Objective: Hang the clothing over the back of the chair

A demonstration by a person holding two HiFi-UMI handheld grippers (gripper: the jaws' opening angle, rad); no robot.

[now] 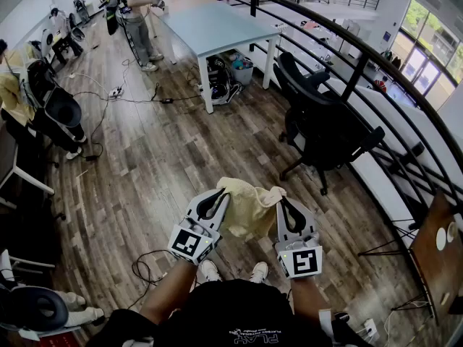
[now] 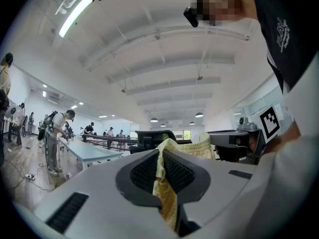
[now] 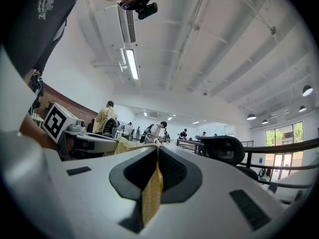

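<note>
One pale yellow piece of clothing hangs bunched in the air between the two grippers, above the person's shoes and the wooden floor. The left gripper has its jaws pressed onto one edge of the cloth. The right gripper pinches the opposite edge. Each gripper view shows a strip of yellow fabric clamped between black pads. A black office chair stands well apart, ahead and to the right, beside a curved railing. A pale blue table stands farther off.
</note>
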